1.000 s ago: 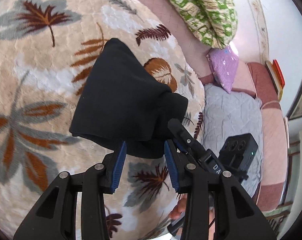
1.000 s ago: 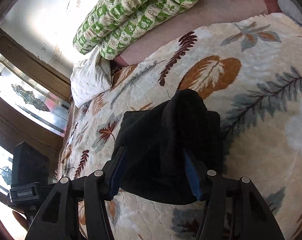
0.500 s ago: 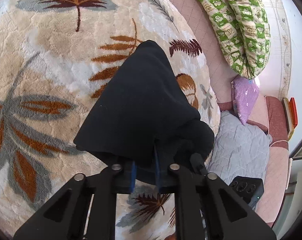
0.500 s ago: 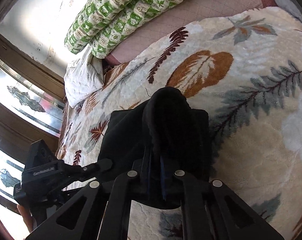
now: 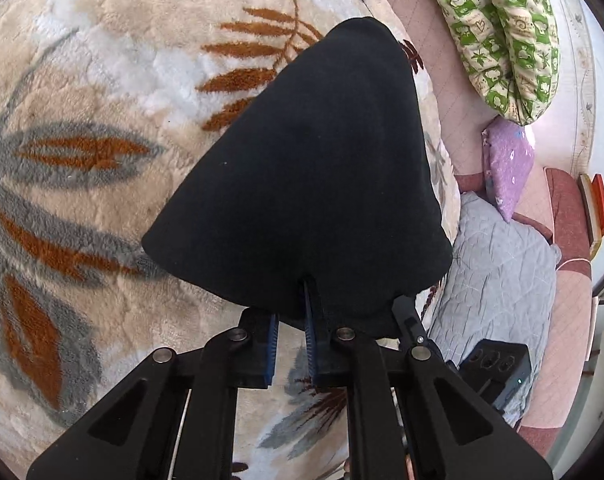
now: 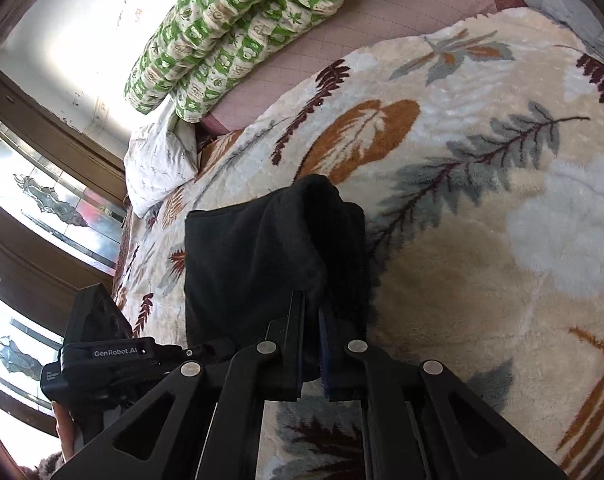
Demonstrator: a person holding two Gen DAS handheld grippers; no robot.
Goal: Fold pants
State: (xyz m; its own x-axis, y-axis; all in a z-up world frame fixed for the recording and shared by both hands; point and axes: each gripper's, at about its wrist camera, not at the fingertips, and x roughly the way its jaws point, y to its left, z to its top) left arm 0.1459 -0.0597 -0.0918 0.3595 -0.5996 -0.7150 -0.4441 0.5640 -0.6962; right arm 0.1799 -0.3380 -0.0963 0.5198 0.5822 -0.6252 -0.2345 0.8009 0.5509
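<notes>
Black pants pinched at the near edge by both grippers, over a leaf-patterned blanket

The black pants [image 5: 309,168] are seen as a folded bundle draped above the leaf-patterned blanket [image 5: 82,140]; their near hem is clamped between the pressed-together fingers of the left gripper [image 5: 292,320]; the right gripper [image 6: 311,320] is likewise closed on the cloth; a green quilt [image 6: 238,28] is rolled along the far side.

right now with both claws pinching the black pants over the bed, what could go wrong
1. Each claw, left and right, grips only the near edge of the black pants; the thick bundle could slip out during a lift.
2. The fold looks bunched in the right wrist view, so layers may shift and set down uneven.
3. The plush leaf blanket may drag on the fabric and pull the fold open.
</notes>
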